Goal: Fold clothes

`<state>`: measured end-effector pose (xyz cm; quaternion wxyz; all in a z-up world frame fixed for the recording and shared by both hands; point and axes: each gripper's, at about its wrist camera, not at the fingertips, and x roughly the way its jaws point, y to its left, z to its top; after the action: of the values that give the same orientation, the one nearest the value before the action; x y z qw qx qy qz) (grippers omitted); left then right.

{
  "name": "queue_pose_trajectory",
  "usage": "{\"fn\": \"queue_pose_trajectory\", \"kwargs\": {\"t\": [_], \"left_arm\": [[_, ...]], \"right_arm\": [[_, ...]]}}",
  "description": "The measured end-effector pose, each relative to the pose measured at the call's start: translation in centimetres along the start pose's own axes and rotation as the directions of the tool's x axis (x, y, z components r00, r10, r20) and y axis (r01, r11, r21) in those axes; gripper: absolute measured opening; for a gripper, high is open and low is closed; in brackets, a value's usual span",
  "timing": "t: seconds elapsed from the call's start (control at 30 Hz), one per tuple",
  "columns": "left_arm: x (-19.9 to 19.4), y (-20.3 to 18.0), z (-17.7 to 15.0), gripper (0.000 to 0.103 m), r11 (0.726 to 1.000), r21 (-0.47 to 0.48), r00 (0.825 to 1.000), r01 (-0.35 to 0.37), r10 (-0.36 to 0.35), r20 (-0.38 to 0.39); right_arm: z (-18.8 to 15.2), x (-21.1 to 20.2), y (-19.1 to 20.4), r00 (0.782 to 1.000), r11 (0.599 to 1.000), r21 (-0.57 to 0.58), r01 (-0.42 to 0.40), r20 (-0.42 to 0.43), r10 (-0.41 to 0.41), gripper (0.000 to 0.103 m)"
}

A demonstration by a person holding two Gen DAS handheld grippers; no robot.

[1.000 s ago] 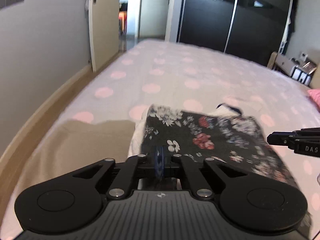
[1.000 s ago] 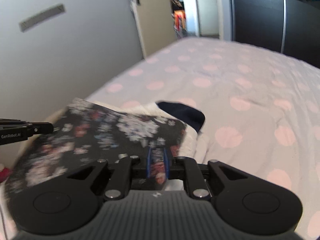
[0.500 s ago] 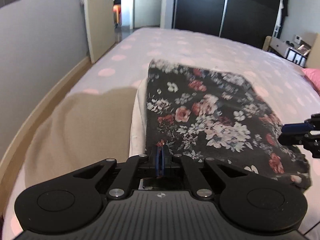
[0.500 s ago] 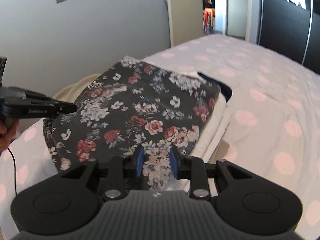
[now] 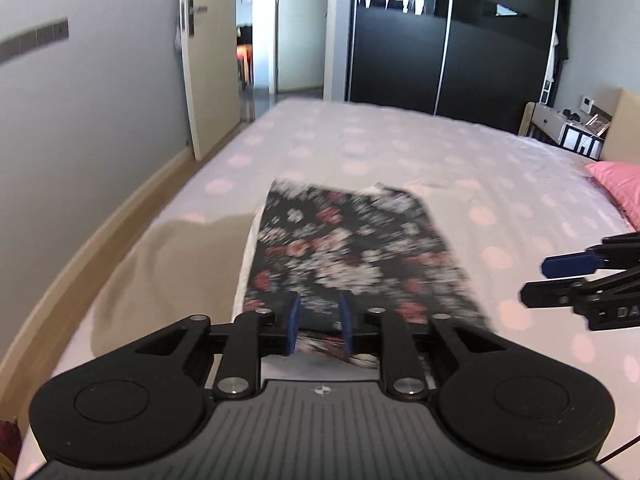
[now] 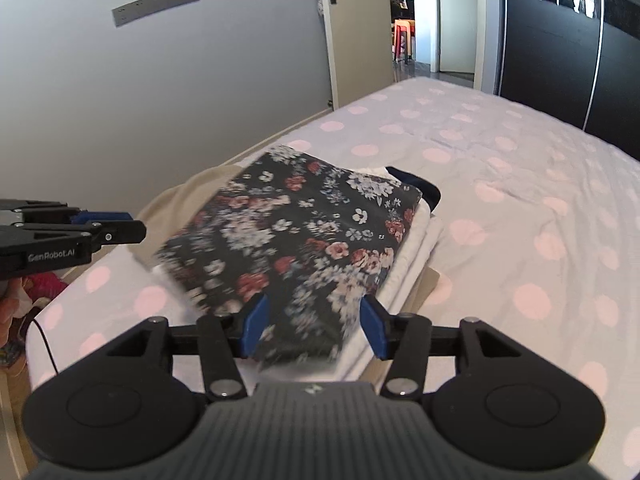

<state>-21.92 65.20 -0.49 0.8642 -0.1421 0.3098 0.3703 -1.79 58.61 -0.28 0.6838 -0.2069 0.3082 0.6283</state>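
Observation:
A folded dark floral garment point(image 5: 352, 252) point(image 6: 304, 236) lies on top of a stack of folded white clothes point(image 6: 416, 252) on the bed. My left gripper point(image 5: 319, 326) is open, its blue pads either side of the garment's near edge. My right gripper point(image 6: 314, 326) is open wide over the garment's other near corner, not gripping it. Each gripper shows from the side in the other's view: the right one point(image 5: 560, 280) and the left one point(image 6: 120, 226).
The bed point(image 6: 520, 184) has a pale cover with pink dots. A beige cloth point(image 5: 180, 256) lies left of the stack, a navy item point(image 6: 420, 188) behind it. A pink pillow point(image 5: 620, 184) is at right. A grey wall, a door and a dark wardrobe stand behind.
Both grippers have opened and let go of the floral garment. It now rests on the stack. Both grippers have drawn back a little.

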Motion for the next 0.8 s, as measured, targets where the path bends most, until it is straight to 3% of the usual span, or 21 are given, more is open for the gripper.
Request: {"fn": "queue_pose_trajectory", "kwargs": {"t": [0.13, 0.2, 0.27, 0.33, 0.47, 0.67, 0.8], "left_arm": [[-6.2, -3.2, 0.1, 0.043, 1.0, -0.026, 0.998, 0.011, -0.009, 0.063], [-9.1, -4.7, 0.0, 0.048, 0.999, -0.042, 0.996, -0.011, 0.015, 0.088], [-11.8, -6.2, -0.5, 0.052, 0.998, -0.057, 0.992, -0.028, 0.035, 0.12], [-14.5, -7.5, -1.3, 0.063, 0.996, -0.073, 0.987, -0.041, 0.052, 0.154], [-18.6, -10.2, -2.8, 0.075, 0.995, -0.067, 0.977, -0.075, 0.087, 0.195], [-22.4, -13.5, -5.6, 0.075, 0.989, -0.081, 0.963, -0.121, 0.137, 0.233], [-23.6, -14.9, -8.1, 0.076, 0.986, -0.118, 0.964, -0.119, 0.143, 0.226]], "right_arm": [[-0.7, -5.8, 1.4, 1.0, 1.0, -0.018, 0.015, 0.024, -0.014, 0.056], [-1.0, -8.7, 1.8, 0.999, 0.999, -0.011, 0.031, 0.039, -0.031, 0.061], [-1.4, -11.5, 2.3, 0.998, 0.999, -0.004, 0.049, 0.044, -0.048, 0.074], [-2.2, -14.4, 2.6, 0.997, 0.999, 0.0, 0.052, 0.058, -0.052, 0.075], [-4.6, -19.9, 3.1, 0.994, 0.999, -0.004, 0.051, 0.093, -0.05, 0.08], [-9.4, -25.8, 3.8, 0.993, 1.0, -0.003, 0.03, 0.118, -0.03, 0.082], [-13.5, -28.3, 5.0, 0.983, 0.998, -0.024, 0.058, 0.174, -0.053, 0.084]]}}
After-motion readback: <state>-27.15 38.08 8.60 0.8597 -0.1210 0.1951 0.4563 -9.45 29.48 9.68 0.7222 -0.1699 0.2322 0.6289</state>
